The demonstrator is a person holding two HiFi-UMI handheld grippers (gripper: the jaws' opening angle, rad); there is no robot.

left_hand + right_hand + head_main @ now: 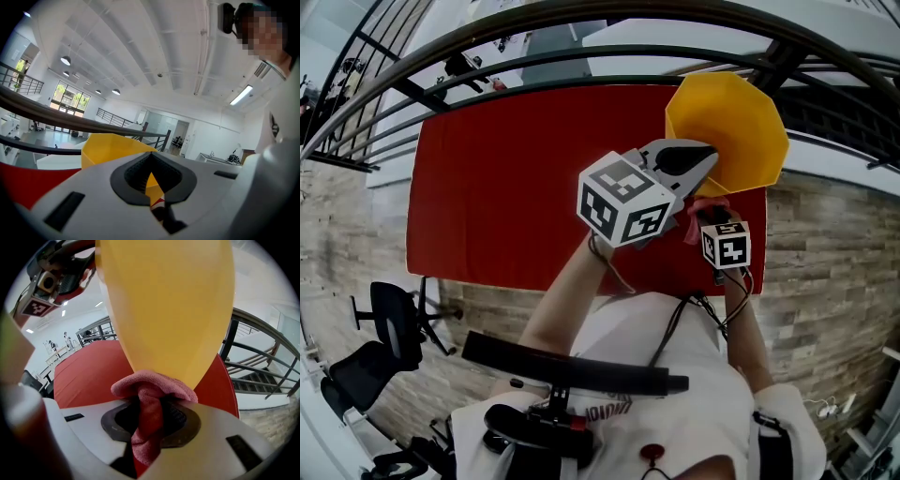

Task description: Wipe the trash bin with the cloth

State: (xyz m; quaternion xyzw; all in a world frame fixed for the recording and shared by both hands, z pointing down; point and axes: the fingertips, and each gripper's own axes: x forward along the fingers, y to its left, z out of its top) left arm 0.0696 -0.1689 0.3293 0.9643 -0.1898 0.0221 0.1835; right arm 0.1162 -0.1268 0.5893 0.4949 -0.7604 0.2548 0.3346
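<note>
A red rectangular tabletop (506, 178)

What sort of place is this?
Probably a large open office or lab hall, perhaps on an upper level: metal railings, a high white ceiling with hanging lamps, and an office chair.

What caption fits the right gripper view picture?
Right gripper holds a pink cloth against the yellow trash bin.

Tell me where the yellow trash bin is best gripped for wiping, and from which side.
Take the trash bin by its thin rim, near-left side, claw straddling the wall from over the mouth: the body is too wide and tapering to span. The left claw pinches there, leaving the outer wall free for the cloth.
</note>
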